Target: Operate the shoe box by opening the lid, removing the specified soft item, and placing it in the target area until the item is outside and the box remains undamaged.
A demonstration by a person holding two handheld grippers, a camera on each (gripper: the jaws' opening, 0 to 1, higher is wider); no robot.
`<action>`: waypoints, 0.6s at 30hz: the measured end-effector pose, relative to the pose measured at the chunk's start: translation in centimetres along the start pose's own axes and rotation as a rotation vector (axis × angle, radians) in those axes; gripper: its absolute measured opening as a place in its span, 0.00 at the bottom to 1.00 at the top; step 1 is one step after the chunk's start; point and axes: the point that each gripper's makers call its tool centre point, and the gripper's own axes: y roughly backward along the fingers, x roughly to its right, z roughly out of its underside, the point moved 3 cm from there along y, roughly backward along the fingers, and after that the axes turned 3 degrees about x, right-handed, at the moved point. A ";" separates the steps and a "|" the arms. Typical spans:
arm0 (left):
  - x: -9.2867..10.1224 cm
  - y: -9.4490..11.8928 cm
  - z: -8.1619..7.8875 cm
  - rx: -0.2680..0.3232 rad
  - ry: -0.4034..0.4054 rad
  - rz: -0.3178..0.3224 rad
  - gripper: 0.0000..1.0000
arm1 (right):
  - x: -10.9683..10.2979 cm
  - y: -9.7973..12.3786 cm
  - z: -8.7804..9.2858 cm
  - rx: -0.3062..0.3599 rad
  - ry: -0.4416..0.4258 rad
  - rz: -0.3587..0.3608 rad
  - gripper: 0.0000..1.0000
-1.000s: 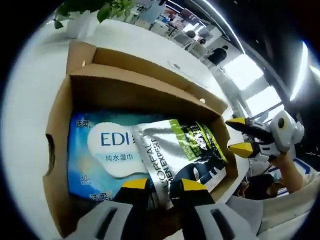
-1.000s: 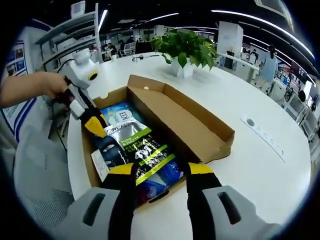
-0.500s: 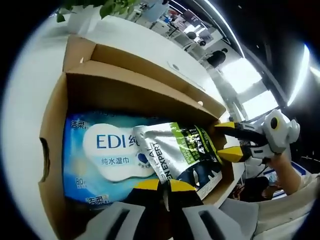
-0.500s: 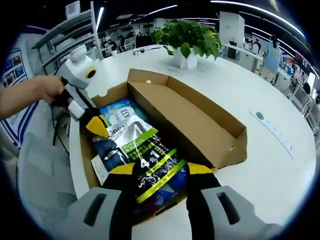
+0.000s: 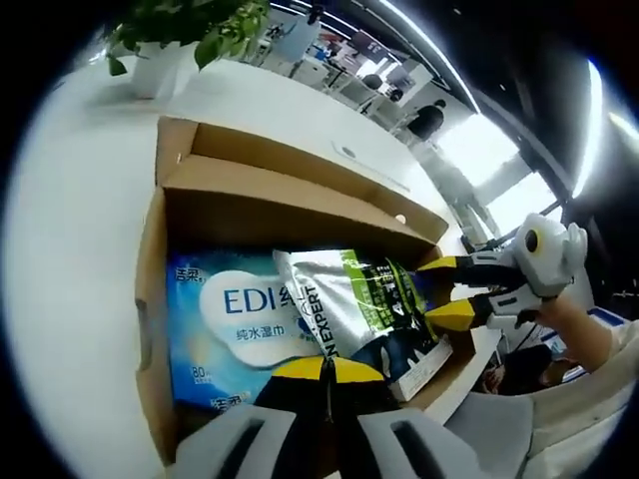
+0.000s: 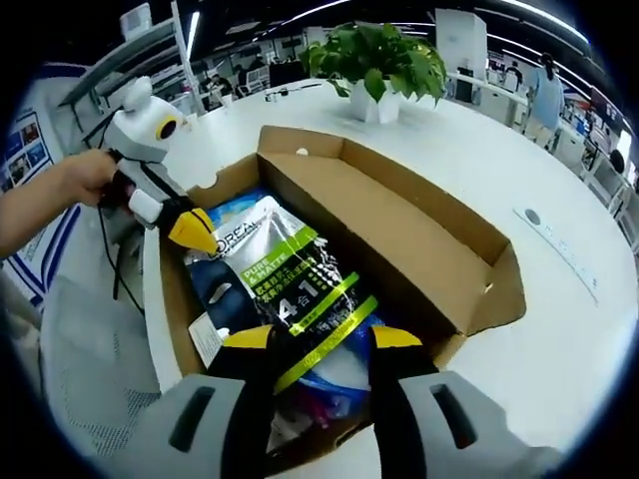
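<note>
Lying inside the open cardboard shoe box (image 6: pixel 419 239), a glossy silver, green and black pouch (image 6: pixel 285 289) rests on top of a blue and white pack of wet wipes (image 5: pixel 235 309). The left gripper (image 5: pixel 327 369) has its yellow-tipped jaws pressed together on the pouch's near edge, clamping it; seen in the right gripper view (image 6: pixel 195 232), its tips meet at the pouch's top corner. The right gripper (image 6: pixel 321 339) has its jaws spread apart at the pouch's opposite end, either side of it, holding nothing; in the left gripper view (image 5: pixel 451 291) its tips sit at that end, gapped. The box is plain brown corrugated board with its lid folded back, standing on a smooth white round table (image 6: pixel 469 170). A leafy potted plant (image 6: pixel 379 70) in a white pot stands further back on the table.
</note>
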 end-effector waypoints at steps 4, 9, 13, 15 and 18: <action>-0.3 0.5 -0.2 0.019 -0.025 -0.015 0.00 | -0.4 -0.6 0.0 -0.006 -0.032 -0.019 0.32; -0.3 0.9 -0.5 0.042 -0.064 -0.017 0.00 | -0.9 -1.4 0.1 -0.015 -0.096 -0.046 0.28; -0.4 1.1 -0.5 0.052 -0.082 -0.020 0.00 | -1.3 -1.9 0.4 -0.030 -0.119 -0.045 0.28; -0.4 1.2 -0.5 0.052 -0.082 -0.021 0.00 | -1.5 -1.9 0.4 -0.030 -0.121 -0.049 0.28; -0.6 1.3 -0.4 0.052 -0.092 -0.028 0.00 | -1.5 -1.9 0.3 -0.020 -0.150 -0.046 0.26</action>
